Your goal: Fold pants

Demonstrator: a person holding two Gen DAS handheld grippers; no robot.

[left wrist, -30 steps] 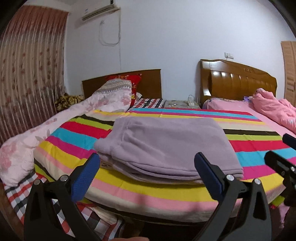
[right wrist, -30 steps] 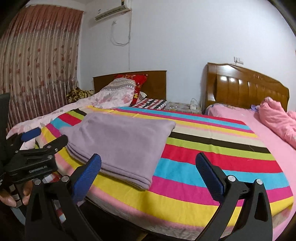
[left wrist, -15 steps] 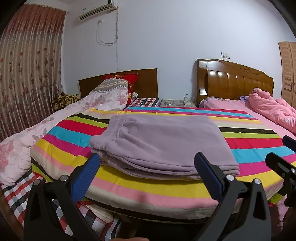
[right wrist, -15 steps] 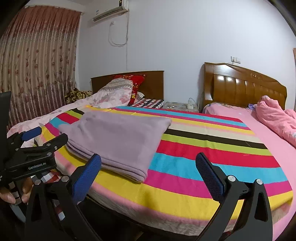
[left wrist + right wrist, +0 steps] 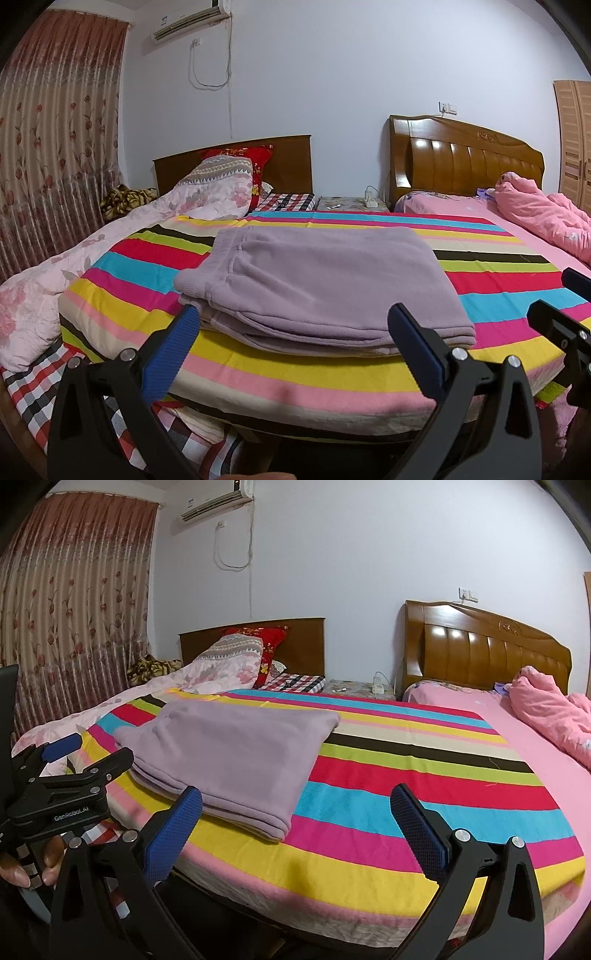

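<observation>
Already folded, by the look of it: soft lilac fleece pants (image 5: 317,284) lying in a flat layered rectangle on the rainbow-striped blanket (image 5: 498,295) covering the near bed, close to its front edge. Well beyond, a glossy wooden headboard (image 5: 465,166), a rumpled pink quilt (image 5: 539,218) and a pale floral duvet (image 5: 110,251).

Left tool (image 5: 295,345) with black arms and blue ribbed pads (image 5: 173,350), spread wide, holding nothing, hovering just short of the stack's near edge. Right tool (image 5: 295,823) likewise spread and unloaded, aimed at bare stripes beside the pants' right corner (image 5: 273,823).

Risks, as a judgement: any further nudge from either pad likely to drag the top layer and fan the stack open, fleece gripping fleece only loosely; a push toward the front possibly tipping the bundle over the mattress edge, given how near it sits; a pad catching the blanket instead, wrinkling the base and skewing the fold.

Hard to settle: number of layers, legs and waistband mostly tucked out of sight, only a ribbed band (image 5: 192,284) showing at the left. Far edge foreshortened by the fisheye. Floor below the bed cut off.
</observation>
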